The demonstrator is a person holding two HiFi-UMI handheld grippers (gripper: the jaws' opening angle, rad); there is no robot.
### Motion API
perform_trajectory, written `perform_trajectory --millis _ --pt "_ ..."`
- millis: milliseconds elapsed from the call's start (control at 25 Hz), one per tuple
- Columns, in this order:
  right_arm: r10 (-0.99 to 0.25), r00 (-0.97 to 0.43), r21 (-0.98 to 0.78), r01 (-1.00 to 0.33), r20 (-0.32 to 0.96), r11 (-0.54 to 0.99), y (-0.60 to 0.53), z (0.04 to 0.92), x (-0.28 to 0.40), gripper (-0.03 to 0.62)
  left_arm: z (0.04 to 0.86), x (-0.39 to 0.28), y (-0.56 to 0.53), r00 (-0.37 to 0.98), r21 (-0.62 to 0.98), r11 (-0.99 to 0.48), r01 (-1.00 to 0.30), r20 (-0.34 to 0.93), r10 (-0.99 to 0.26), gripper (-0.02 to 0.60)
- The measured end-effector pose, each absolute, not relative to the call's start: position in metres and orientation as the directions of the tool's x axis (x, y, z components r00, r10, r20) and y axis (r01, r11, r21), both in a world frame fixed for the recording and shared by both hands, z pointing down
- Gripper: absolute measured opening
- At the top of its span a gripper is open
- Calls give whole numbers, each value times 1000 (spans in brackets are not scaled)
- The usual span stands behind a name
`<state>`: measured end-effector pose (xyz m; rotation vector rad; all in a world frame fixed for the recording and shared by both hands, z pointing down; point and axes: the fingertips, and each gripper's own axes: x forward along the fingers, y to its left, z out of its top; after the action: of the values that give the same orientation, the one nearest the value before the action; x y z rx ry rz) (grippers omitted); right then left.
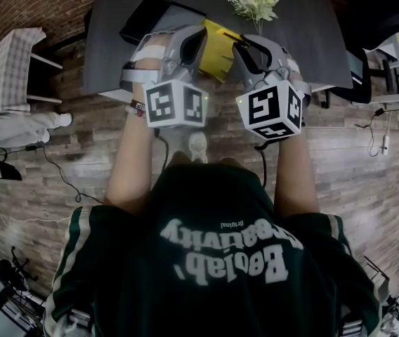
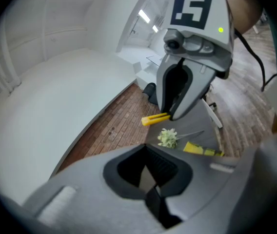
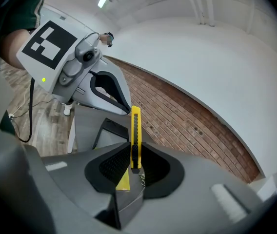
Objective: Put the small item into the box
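Note:
A yellow utility knife [image 3: 135, 140] stands upright between my right gripper's [image 3: 134, 168] pads, which are shut on its lower end. From the left gripper view the same knife [image 2: 155, 118] sticks out sideways from the right gripper [image 2: 171, 115], held above the dark grey table [image 2: 197, 128]. My left gripper [image 2: 150, 193] has its jaws together with nothing between them. It hangs close beside the right one, its fingertips [image 3: 127, 111] almost at the knife's top. A flat black box [image 1: 159, 16] lies on the table's far left, and a yellow pack [image 1: 218, 48] lies between the two grippers.
A small bunch of pale flowers [image 1: 254, 5] lies on the far side of the table [image 1: 312, 41]; it also shows as flowers [image 2: 168, 137] next to the yellow pack [image 2: 201, 150]. Brick-pattern floor [image 1: 354, 160] surrounds the table, with cables and a black chair [image 1: 378, 9] at the right.

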<state>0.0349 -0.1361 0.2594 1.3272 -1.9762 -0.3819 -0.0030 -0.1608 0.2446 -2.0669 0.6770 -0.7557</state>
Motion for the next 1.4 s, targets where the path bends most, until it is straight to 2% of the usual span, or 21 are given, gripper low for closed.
perform_trajectory --millis 1000,1400 --pt "-865 -182 564 -692 468 451 -188 291 24 75 272 -10 -215 715 -790 -584 -187 298 -632 3" --pt "-832 -228 514 -695 506 504 -199 313 30 75 289 -2 -229 684 -761 -612 -215 330 -651 3"
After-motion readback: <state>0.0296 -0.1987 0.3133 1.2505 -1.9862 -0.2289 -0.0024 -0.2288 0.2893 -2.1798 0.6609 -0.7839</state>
